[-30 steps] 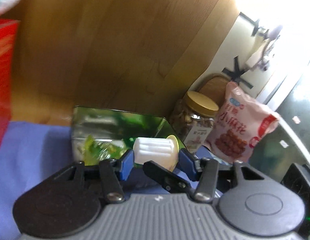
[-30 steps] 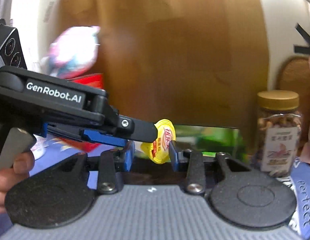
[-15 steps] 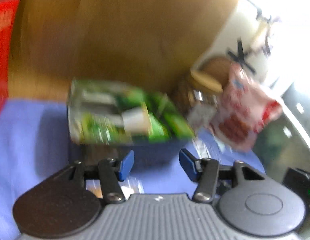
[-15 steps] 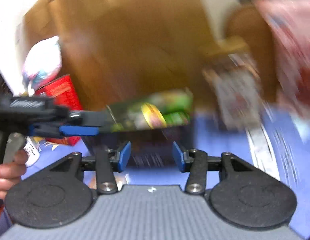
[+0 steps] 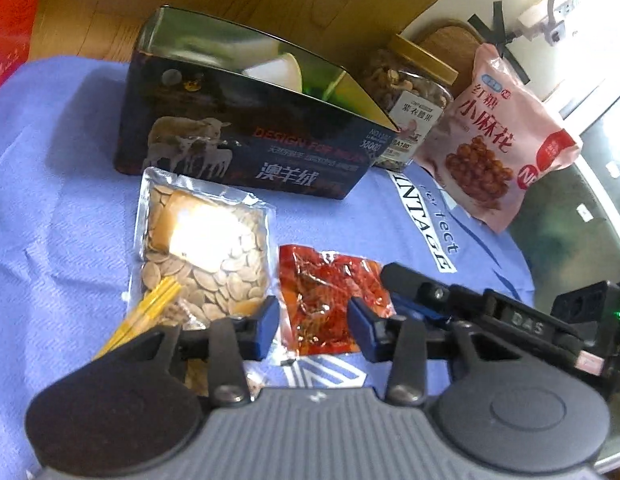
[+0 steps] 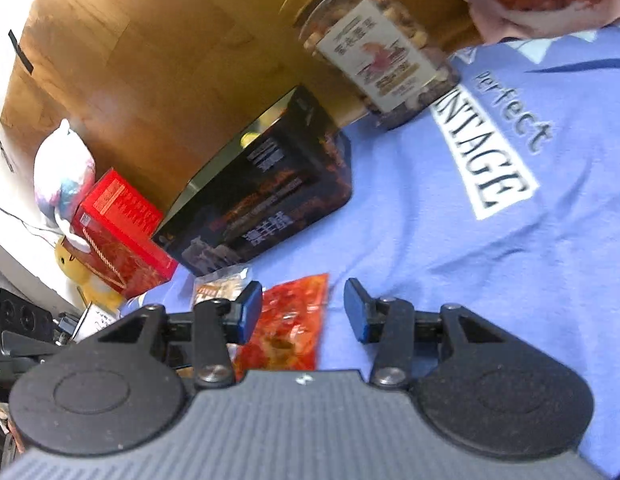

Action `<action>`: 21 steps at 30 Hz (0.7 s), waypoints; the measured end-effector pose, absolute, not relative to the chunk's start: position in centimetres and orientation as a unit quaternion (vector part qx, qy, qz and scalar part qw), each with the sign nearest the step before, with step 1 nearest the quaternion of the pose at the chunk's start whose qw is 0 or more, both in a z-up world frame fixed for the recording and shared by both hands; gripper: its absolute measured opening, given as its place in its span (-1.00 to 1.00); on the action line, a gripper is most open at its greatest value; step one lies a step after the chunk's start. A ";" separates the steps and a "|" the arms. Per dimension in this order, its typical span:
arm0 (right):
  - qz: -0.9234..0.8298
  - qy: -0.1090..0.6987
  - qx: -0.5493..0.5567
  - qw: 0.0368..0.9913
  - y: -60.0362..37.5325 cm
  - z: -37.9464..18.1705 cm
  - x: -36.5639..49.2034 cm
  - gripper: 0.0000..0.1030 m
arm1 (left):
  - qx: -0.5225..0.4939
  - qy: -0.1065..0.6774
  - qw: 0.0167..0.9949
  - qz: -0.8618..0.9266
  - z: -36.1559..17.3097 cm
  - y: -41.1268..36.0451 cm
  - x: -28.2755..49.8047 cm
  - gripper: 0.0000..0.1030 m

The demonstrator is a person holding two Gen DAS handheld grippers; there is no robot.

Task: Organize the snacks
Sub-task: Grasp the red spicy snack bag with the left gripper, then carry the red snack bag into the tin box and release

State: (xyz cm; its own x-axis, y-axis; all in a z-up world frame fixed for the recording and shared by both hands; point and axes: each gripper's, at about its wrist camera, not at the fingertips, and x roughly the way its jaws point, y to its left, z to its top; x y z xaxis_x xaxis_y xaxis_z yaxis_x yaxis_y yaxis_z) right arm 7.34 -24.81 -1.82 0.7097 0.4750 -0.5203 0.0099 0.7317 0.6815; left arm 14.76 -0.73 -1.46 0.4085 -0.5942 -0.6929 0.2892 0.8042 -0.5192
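Observation:
A dark open tin box [image 5: 238, 140] stands on the blue cloth, with a white jelly cup [image 5: 276, 70] showing inside it. A clear packet of seeds [image 5: 202, 244] and a red spicy snack packet [image 5: 329, 292] lie in front of it. My left gripper [image 5: 313, 326] is open and empty, hovering just above the red packet's near end. My right gripper [image 6: 302, 310] is open and empty, also close over the red packet [image 6: 288, 320]. The tin [image 6: 270, 188] shows to the left in the right wrist view.
A nut jar with a gold lid [image 5: 413, 100] and a pink snack bag [image 5: 493, 140] stand right of the tin. A red box [image 6: 118, 236] and a plush toy [image 6: 64, 172] sit at the far left. The right gripper's body [image 5: 489, 312] lies beside my left.
Both grippers let go of their jelly cups into the tin, opened, and pulled back and down toward the packets lying in front of the tin.

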 end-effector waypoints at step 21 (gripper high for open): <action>0.237 0.274 0.560 0.746 -26.6 -0.9 6.9 -0.82 | -0.248 0.428 0.801 -0.337 1.8 1.4 14.1 0.11</action>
